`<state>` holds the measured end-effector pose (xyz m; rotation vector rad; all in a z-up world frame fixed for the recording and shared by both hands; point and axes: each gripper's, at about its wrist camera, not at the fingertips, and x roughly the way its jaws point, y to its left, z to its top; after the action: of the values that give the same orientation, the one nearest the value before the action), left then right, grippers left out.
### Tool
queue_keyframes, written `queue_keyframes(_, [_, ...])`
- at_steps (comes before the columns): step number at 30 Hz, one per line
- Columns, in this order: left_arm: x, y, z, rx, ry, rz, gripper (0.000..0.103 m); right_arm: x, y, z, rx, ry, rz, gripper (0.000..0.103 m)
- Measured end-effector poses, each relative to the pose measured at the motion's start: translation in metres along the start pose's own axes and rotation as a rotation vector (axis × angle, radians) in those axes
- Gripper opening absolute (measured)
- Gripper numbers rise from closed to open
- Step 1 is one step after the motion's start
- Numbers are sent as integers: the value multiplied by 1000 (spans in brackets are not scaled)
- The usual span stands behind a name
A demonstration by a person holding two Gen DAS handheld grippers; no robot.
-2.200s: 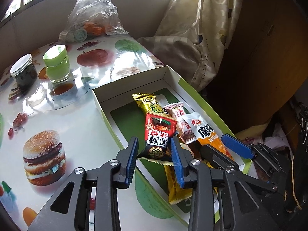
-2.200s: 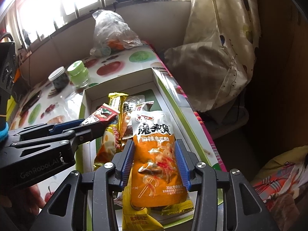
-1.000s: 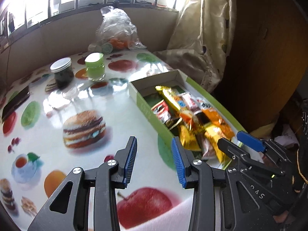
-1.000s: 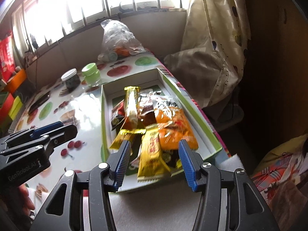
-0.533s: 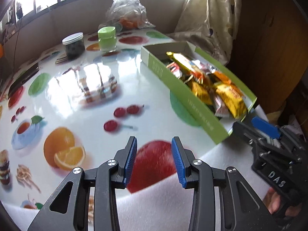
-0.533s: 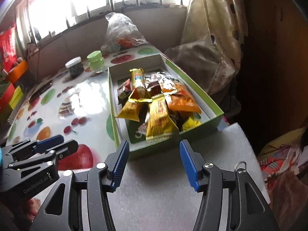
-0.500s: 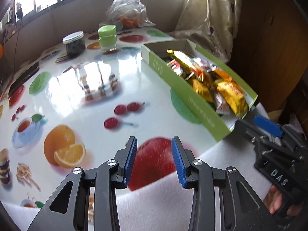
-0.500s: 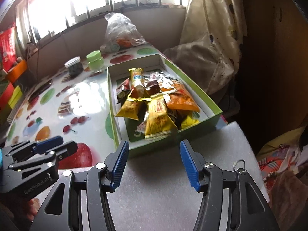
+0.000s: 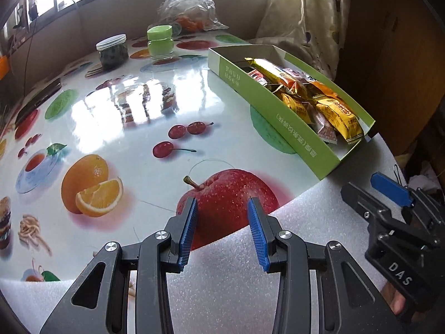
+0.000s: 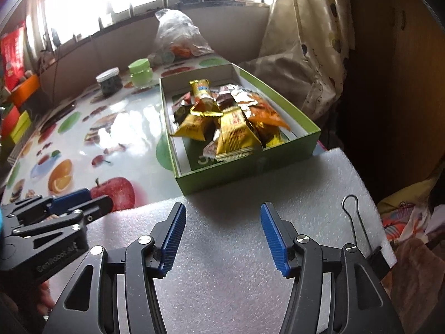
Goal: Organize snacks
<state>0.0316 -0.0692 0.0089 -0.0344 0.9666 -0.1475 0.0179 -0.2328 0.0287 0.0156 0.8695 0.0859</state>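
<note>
Across the lower half of both wrist views, I have the grippers hanging over a white foam sheet [image 10: 250, 194] laid on the near end of the fruit-print tablecloth [image 9: 116, 117], clear of the work. Largest thing on the cloth is the green cardboard box [image 10: 244, 171], centre frame in the right view and upper right in the left view, its near wall touching the foam's far edge. Piled inside it are the snack packets [image 10: 230, 122]: yellow and gold wrappers in front, an orange pouch at the right, darker ones behind. None lies loose on the table that I can see, so I judge the gathering done and the pass near its end. Any next move would only be to straighten the heap, reaching forward over the box's near wall. My left gripper [image 9: 222, 232] stands released, nothing between its blue pads; my right gripper [image 10: 222, 239] is likewise empty, spread wider, its jaws opening a touch. Room is generous at left, where the cloth lies bare. At right the table edge, a curtain [image 10: 306, 55] and a dark cabinet crowd the box. Upper left of the box stand a dark jar [image 10: 109, 82] and a green-lidded jar [image 10: 140, 73]; a binder clip [image 10: 358, 228] sits at the foam's lower right.
</note>
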Motion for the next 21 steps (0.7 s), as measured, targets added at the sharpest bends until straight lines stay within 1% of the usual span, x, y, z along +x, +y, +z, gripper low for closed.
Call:
queue_keyframes(2, [0, -1, -1, 8, -5, 11, 39, 4, 0, -3, 7, 18, -14, 56])
queue_keyframes(10, [1, -6, -3, 25, -21, 41, 39, 5, 8, -8, -19, -10, -69, 57])
queue_keyframes(21, [0, -7, -4, 25, -26, 50, 39, 4, 7, -10, 2, -18, -71, 58])
